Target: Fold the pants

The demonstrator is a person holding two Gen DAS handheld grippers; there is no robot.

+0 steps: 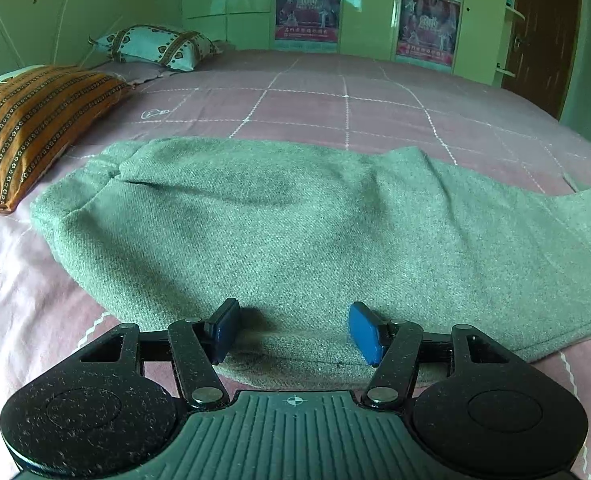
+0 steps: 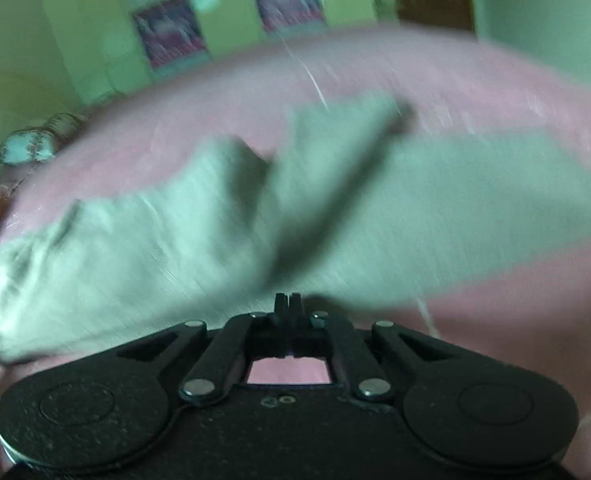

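Pink bedding [image 1: 335, 96] crossed by thin white grid lines is spread over a wide bed, and pale green wardrobe doors [image 1: 367, 8] hung with two posters [image 1: 308, 7] are seen along its far side, with a dark brown door [image 1: 543, 28] at the right. An orange striped pillow [image 1: 35, 128] is laid at the left edge of the bed and a light patterned pillow [image 1: 155, 46] is set behind it, both well apart from the grey-green pants [image 1: 295, 224]. The pants are laid flat across the near half of the bedding, their length running left to right; the near hem is seen just in front of the left gripper [image 1: 294, 330], and the far edge is bordered by a broad stretch of bare bedding up to the wardrobe. The blue pads [image 1: 365, 332] of the left gripper are held wide apart, above or on the near hem of the cloth, and nothing is held between them. In the right wrist view, which is heavily blurred, the pants [image 2: 175, 232] are seen bunched into a raised fold with a dark crease at its middle, and pink bedding [image 2: 495, 300] is left bare to the right. The fingers of the right gripper [image 2: 288, 304] are pressed together at the near edge of the cloth; whether fabric is pinched between them cannot be told through the blur.
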